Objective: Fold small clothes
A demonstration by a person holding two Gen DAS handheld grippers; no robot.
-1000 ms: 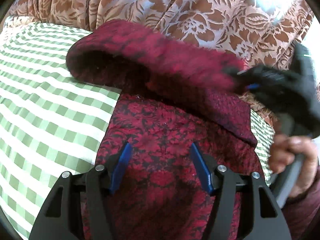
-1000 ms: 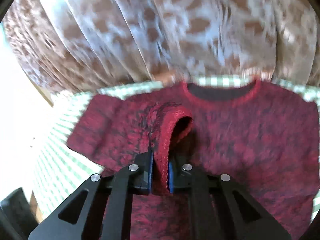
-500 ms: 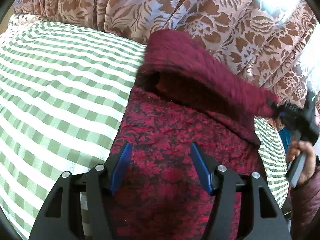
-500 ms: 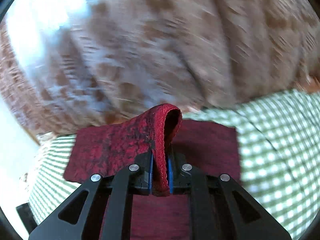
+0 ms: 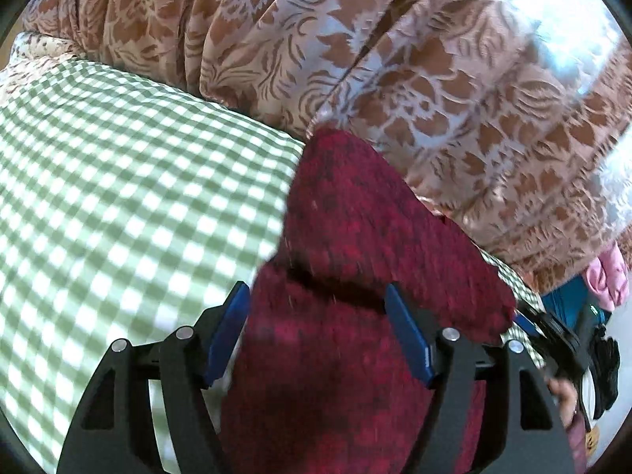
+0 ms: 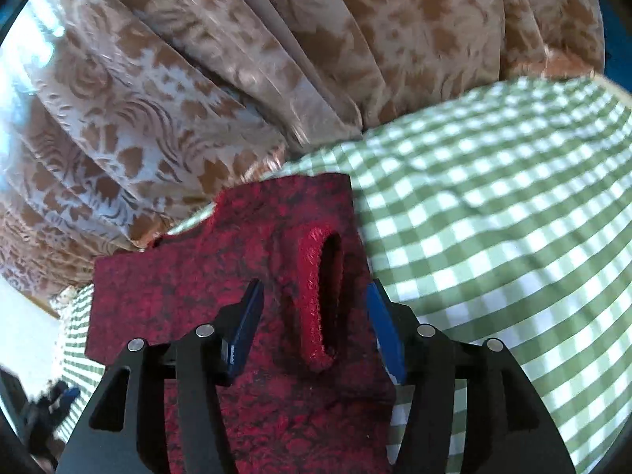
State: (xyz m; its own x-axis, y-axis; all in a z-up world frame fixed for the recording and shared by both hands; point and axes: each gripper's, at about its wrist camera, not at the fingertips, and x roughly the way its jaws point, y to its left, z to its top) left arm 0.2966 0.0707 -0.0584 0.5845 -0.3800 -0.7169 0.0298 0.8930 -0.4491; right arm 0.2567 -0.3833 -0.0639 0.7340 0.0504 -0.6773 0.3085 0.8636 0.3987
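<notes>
A dark red knitted sweater [image 5: 355,268] lies on the green checked cloth [image 5: 118,181], with one sleeve folded over its body. My left gripper [image 5: 318,335] is open, its blue pads on either side of the sweater's fabric, holding nothing. In the right wrist view the sweater [image 6: 189,276] lies flat with the sleeve cuff [image 6: 316,296] resting on top, its opening facing me. My right gripper [image 6: 314,328] is open, with the cuff lying loose between its fingers.
A brown and white floral curtain [image 5: 395,59] hangs behind the surface; it also shows in the right wrist view [image 6: 197,59]. The checked cloth [image 6: 493,217] stretches to the right. Pink and blue items [image 5: 592,288] sit at the far right edge.
My right gripper carried the sleeve across the sweater's body, laid it down and opened, letting the cuff go. My left gripper stayed open over the sweater.
</notes>
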